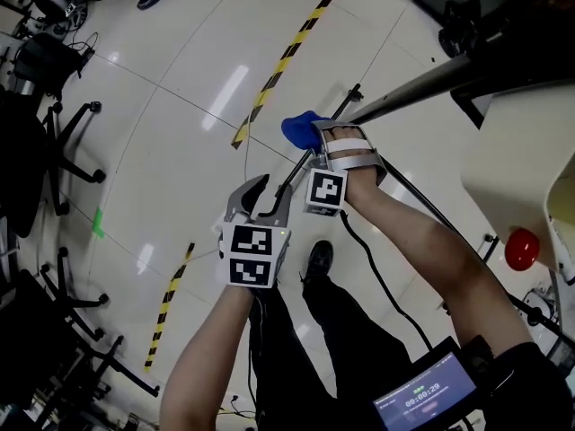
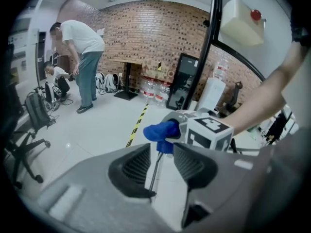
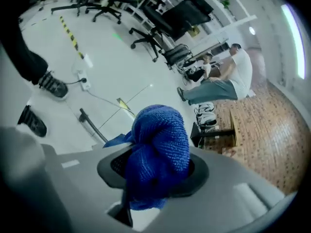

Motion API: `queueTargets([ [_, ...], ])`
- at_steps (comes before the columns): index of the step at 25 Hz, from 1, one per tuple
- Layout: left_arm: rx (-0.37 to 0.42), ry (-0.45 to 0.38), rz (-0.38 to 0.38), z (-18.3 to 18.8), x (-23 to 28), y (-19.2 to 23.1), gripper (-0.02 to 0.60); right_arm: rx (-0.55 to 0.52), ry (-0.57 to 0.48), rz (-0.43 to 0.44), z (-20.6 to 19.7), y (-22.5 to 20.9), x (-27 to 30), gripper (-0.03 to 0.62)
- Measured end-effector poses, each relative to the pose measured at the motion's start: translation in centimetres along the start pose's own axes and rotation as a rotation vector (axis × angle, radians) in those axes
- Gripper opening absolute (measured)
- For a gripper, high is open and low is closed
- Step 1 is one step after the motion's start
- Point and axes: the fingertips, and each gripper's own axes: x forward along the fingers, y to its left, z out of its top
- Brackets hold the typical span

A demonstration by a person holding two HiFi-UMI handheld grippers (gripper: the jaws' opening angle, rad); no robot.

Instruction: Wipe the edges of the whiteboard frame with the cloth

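Plainly bunched into a fat knob, the deep-blue terry cloth (image 3: 158, 149) is clamped in the jaws of the right gripper (image 3: 155, 171), held above the floor (image 1: 180, 106) near the low end of a slanted grey bar (image 1: 409, 88). The left gripper (image 2: 163, 164) has its jaws drawn together, gripping nothing. The floor is pale and glossy, crossed by yellow-black tape (image 1: 287, 57). Black office chairs (image 1: 63, 151) stand around, and a brick wall (image 2: 146, 38) closes the room.

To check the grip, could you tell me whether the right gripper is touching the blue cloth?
Touching. The right gripper view shows the blue cloth bunched between the jaws of the right gripper, both pads pressing into it.
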Motion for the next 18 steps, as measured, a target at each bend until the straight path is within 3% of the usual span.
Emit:
queueTargets([
  [2,-0.089,-0.009,-0.070,0.7,1.8,0.0,0.149,0.175,-0.042,-0.029,0.3,-1.6,-0.8,0.161],
  [4,-0.307,-0.052,-0.210,2.1,3.9,-0.2,0.187,0.308,-0.138,-0.090,1.0,-3.4,-2.8,0.163],
  [6,-0.515,-0.129,-0.398,4.4,5.1,-0.7,0.349,0.383,-0.288,-0.103,2.3,-4.4,-5.3,0.166],
  [8,-0.570,-0.136,-0.595,5.9,5.1,-2.2,0.526,0.421,-0.460,-0.064,3.6,-4.2,-8.1,0.167],
  [9,-0.556,-0.110,-0.683,6.2,4.9,-3.2,0.564,0.421,-0.527,-0.052,3.9,-4.2,-9.4,0.167],
  [12,-0.565,-0.017,-0.937,7.4,3.6,-5.3,0.545,0.415,-0.661,-0.061,4.4,-4.7,-13.0,0.167],
  [14,-0.593,0.003,-1.071,8.8,2.2,-6.5,0.430,0.439,-0.704,-0.087,4.6,-5.5,-15.1,0.172],
  [16,-0.593,0.000,-1.134,10.0,1.4,-7.6,0.380,0.476,-0.706,-0.125,4.2,-6.5,-16.0,0.181],
  [18,-0.570,-0.018,-1.136,10.5,1.7,-8.2,0.334,0.523,-0.688,-0.145,3.4,-7.0,-15.9,0.205],
])
